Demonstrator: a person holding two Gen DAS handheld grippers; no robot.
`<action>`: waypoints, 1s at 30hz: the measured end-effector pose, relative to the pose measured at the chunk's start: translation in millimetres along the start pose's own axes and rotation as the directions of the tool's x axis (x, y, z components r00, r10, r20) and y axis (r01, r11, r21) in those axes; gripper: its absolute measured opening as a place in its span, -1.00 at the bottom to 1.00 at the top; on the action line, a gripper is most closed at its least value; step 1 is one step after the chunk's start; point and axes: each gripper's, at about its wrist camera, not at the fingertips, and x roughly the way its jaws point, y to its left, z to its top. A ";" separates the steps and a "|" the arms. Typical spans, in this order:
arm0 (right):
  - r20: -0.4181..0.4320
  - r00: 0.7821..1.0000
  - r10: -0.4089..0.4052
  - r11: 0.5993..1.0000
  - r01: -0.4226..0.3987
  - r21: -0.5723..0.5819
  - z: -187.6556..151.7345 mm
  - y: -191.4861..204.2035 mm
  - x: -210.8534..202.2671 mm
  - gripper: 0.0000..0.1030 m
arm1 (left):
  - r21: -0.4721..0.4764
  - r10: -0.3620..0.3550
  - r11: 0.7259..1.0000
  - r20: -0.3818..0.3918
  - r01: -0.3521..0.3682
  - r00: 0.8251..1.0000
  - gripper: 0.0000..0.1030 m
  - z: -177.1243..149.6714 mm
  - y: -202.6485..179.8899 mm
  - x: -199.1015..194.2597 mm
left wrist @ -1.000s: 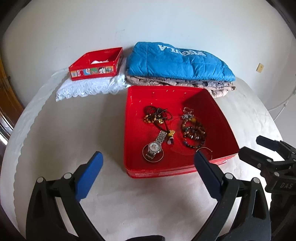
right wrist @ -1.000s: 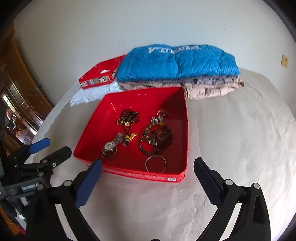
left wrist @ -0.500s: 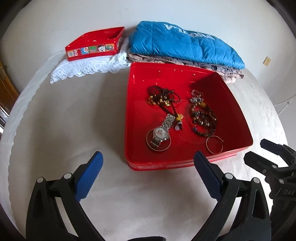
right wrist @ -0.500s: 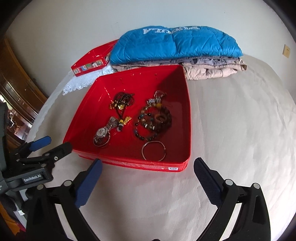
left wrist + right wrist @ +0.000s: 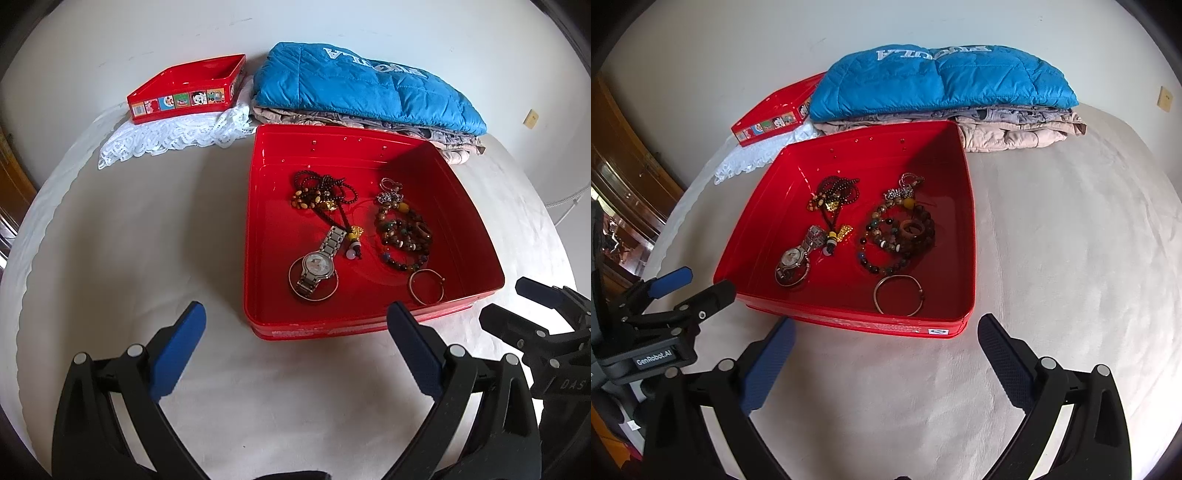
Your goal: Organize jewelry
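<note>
Jewelry lies loose in a shallow square red plastic tray (image 5: 266, 229) on a pale, finely textured cloth-covered surface (image 5: 129, 240). From left to right inside the tray: a silver metal-link wristwatch (image 5: 317, 264) lying over a thin wire bangle; a dark beaded necklace with yellow pendant (image 5: 325, 195); a heap of glossy mixed-bead bracelets (image 5: 402, 232); a plain thin metal bangle (image 5: 426, 285) near the front wall. Behind, at far left, a small red tin with cartoon panels (image 5: 184, 96) sits on white lace fabric (image 5: 173, 138); to its right, a folded blue quilted jacket (image 5: 362, 86) tops folded beige garments (image 5: 1015, 129). A plain white wall (image 5: 147, 33) stands behind; dark wooden furniture (image 5: 624, 166) shows at the left edge. Left gripper (image 5: 295, 325), blue-padded, is spread wide and empty before the tray. Right gripper (image 5: 886, 343) is likewise spread wide, holding nothing.
</note>
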 end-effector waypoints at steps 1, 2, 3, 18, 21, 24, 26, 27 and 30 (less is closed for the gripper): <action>-0.001 1.000 -0.001 1.000 0.001 0.000 -0.1 0.1 0.2 0.92 | 0.001 0.000 1.000 0.000 0.000 1.000 0.89 -0.1 -0.3 0.1; -0.001 1.000 0.000 1.000 0.000 0.000 0.2 0.0 0.4 0.92 | 0.002 0.000 1.000 -0.001 0.000 1.000 0.89 -0.1 -0.4 0.4; -0.001 1.000 0.001 1.000 -0.001 0.000 0.3 0.1 0.3 0.92 | 0.002 0.000 1.000 -0.002 0.000 1.000 0.89 -0.2 -0.3 0.4; 0.001 1.000 -0.001 1.000 0.001 -0.005 2.1 -0.5 0.5 0.92 | 0.000 0.003 1.000 -0.001 -0.003 1.000 0.89 -0.1 0.1 0.7; 0.002 1.000 -0.001 1.000 0.001 -0.005 2.3 -0.4 0.6 0.92 | 0.002 0.005 1.000 0.000 -0.005 1.000 0.89 -0.1 -0.2 1.0; 0.001 1.000 -0.001 1.000 0.001 -0.005 2.6 -0.9 1.0 0.92 | 0.001 0.005 1.000 0.000 -0.005 1.000 0.89 0.1 0.0 1.4; 0.000 1.000 -0.002 1.000 0.002 -0.005 2.5 -0.6 0.8 0.92 | 0.001 0.005 1.000 -0.001 -0.005 1.000 0.89 -0.1 0.1 2.0; 0.001 1.000 -0.002 1.000 0.002 -0.005 2.4 -0.2 0.7 0.92 | 0.001 0.005 1.000 -0.001 -0.005 1.000 0.89 -0.1 0.0 1.7; 0.001 1.000 -0.002 1.000 0.002 -0.006 2.7 -0.5 0.6 0.92 | 0.001 0.005 1.000 -0.001 -0.005 1.000 0.89 -0.3 -0.1 1.8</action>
